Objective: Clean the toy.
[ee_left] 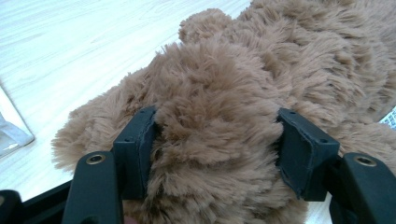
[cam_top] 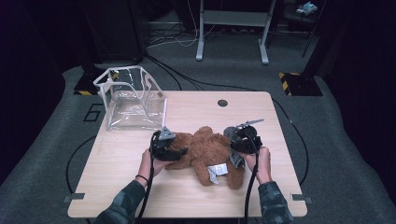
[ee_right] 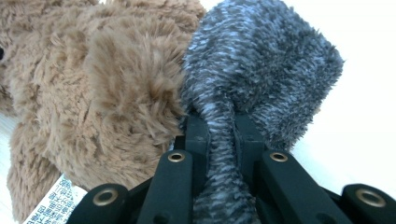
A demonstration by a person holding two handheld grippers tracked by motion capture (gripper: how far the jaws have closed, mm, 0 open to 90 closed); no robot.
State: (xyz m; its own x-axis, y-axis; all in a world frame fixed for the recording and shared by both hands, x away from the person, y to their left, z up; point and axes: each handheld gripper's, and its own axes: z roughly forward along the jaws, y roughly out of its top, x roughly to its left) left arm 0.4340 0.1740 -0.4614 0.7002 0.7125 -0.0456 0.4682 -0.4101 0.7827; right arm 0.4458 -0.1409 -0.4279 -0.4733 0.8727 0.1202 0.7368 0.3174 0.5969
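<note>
Gripping the brown teddy bear (cam_top: pixel 205 151) at both ends: left hand-held gripper (ee_left: pixel 217 149) clamping a furry limb, right hand-held gripper (ee_right: pixel 219 140) pinching its grey patch (ee_right: pixel 261 65); long axis lying across the bench (cam_top: pixel 187 196).

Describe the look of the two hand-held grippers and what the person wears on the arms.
Both the left hand-held gripper and the right hand-held gripper are black, each trailing a black cable and topped by a grey three-cornered plate. Their jaws carry brass-coloured rivets and flat black pads. The sleeves are dark camouflage; a dark band circles the left wrist.
</note>
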